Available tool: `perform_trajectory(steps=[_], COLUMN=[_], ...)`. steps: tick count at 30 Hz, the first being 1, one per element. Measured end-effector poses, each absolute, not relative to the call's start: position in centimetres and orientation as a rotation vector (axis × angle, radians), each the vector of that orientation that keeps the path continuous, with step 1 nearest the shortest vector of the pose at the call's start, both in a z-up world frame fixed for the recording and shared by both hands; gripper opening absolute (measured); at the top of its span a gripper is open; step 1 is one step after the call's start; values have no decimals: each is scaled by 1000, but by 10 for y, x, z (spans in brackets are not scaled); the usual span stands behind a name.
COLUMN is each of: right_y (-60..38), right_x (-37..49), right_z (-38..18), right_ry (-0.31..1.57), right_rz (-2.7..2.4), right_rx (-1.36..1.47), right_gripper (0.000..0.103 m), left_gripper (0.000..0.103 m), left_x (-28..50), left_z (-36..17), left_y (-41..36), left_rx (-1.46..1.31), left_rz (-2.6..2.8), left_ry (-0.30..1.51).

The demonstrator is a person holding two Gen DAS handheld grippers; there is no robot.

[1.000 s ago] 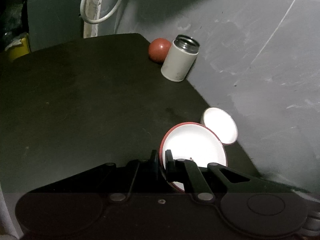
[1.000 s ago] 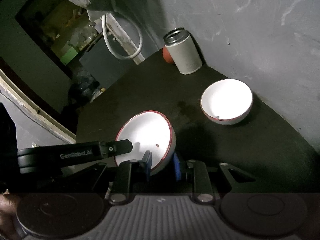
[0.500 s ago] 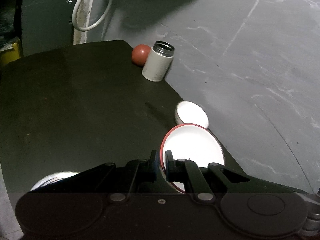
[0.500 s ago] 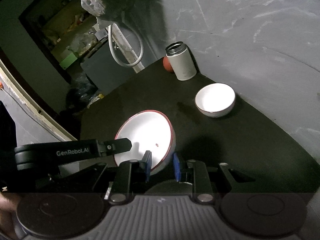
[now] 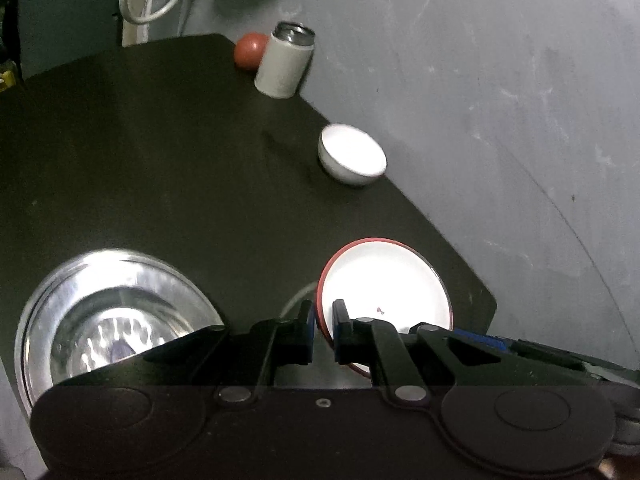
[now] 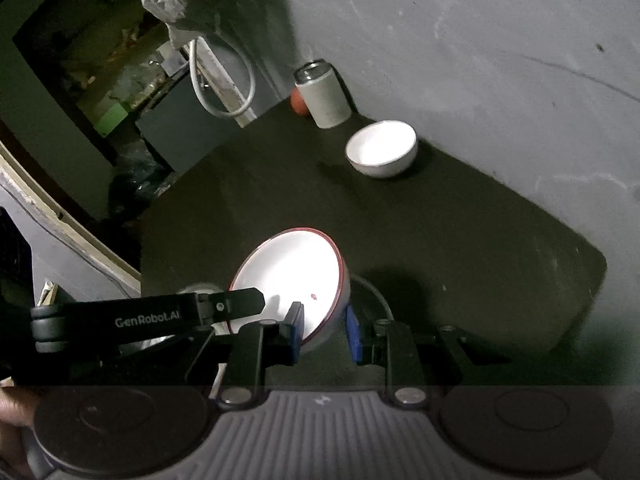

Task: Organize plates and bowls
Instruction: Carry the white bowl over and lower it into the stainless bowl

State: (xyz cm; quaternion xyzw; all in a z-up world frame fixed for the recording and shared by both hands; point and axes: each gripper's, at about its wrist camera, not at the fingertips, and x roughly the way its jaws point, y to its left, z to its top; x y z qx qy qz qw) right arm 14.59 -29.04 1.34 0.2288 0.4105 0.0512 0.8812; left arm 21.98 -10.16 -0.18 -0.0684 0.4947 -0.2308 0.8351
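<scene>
The red-rimmed bowl [image 5: 384,280] is pinched at its near rim by the left gripper [image 5: 322,332], whose fingers are nearly closed on the wall, and by the right gripper [image 6: 323,334], set wider across the rim. The bowl is held tilted above the dark bench [image 5: 160,152]. A steel bowl [image 5: 108,320] is seen at near left. Far off, beside the grey wall, a small white bowl [image 6: 381,148], a white canister [image 5: 285,65] and a red ball [image 5: 249,49] are found.

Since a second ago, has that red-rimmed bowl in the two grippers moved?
Yes. The red-rimmed bowl has drawn back from the small white bowl and white canister by the wall, toward the table's near side, pinched by both grippers.
</scene>
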Motion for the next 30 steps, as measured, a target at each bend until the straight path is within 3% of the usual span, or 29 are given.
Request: perform_trajectory(steps=[30], right_y=[-289], right_x=[140], right_z=[-9], right_ry=[924], right_rz=[84], right_rx=[478], right_gripper=[26], left_gripper=[14], left_x=[208], left_z=[-31], left_y=[-110], left_rx=[-83], left_rz=[-464], left_ry=[1160])
